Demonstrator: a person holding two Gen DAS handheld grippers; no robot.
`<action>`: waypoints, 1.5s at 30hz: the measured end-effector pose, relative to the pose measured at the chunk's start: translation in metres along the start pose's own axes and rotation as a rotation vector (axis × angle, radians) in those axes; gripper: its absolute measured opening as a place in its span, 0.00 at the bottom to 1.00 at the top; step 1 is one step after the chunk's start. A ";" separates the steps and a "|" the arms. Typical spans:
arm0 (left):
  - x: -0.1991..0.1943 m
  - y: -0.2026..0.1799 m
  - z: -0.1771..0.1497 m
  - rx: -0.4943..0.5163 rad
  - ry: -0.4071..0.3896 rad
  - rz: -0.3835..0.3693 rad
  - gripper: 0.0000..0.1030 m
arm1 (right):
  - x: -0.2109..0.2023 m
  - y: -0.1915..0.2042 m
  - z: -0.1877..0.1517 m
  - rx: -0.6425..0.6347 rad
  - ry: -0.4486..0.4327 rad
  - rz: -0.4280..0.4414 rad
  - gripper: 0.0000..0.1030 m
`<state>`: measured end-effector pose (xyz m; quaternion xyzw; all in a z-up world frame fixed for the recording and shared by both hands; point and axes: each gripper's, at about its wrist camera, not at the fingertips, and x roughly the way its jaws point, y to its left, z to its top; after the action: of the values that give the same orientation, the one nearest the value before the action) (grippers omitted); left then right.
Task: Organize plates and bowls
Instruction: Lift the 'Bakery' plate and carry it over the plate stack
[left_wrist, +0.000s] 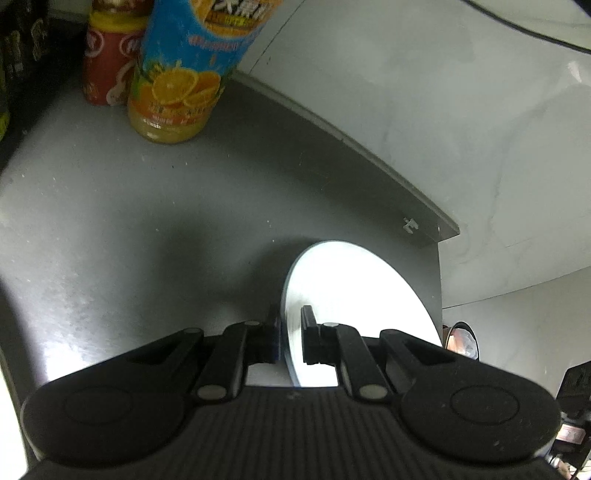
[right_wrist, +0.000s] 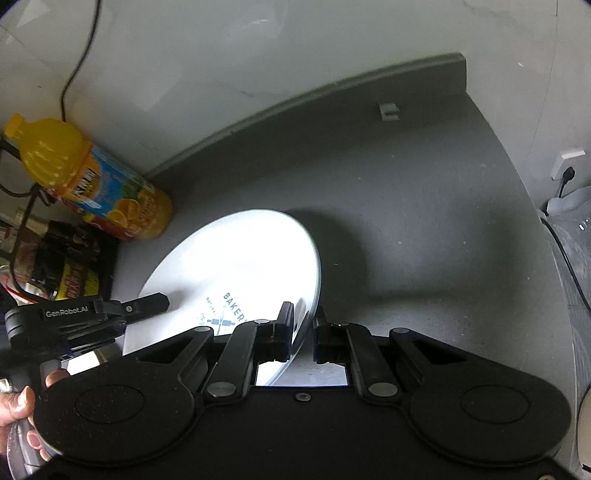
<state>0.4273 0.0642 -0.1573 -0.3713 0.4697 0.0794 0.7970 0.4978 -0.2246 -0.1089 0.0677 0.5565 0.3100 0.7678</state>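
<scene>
Left tool (left_wrist: 291, 338) clamped on the white plate (left_wrist: 354, 291) rim; right tool (right_wrist: 303, 332) straddles the opposite rim, fingers apart. Plate is tilted above the grey desk (left_wrist: 147, 229) near its right edge. Open desk beyond; juice bottle (right_wrist: 107, 192) at back-left edge.

I see round glossy white plate (right_wrist: 236, 266), dark blue "BAKERY" print with crossed rolling pins, lower centre | orange plastic juice bottle (right_wrist: 92, 184), blue label with orange slices, left | red can (left_wrist: 107, 62), white lettering, upper left | matte dark grey counter (right_wrist: 406, 206), pale specks | my black grippers, ribbed bodies.
</scene>
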 end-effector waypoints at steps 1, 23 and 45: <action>-0.004 0.002 0.002 0.000 -0.002 -0.005 0.08 | -0.004 0.003 -0.001 -0.002 -0.008 0.003 0.10; -0.110 0.059 -0.007 -0.014 -0.054 0.027 0.08 | -0.020 0.106 -0.055 -0.038 -0.055 0.042 0.10; -0.168 0.176 -0.023 -0.113 -0.055 0.080 0.08 | 0.031 0.210 -0.114 -0.067 0.019 0.076 0.10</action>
<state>0.2360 0.2111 -0.1194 -0.3941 0.4568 0.1479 0.7837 0.3169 -0.0674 -0.0817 0.0601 0.5503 0.3582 0.7518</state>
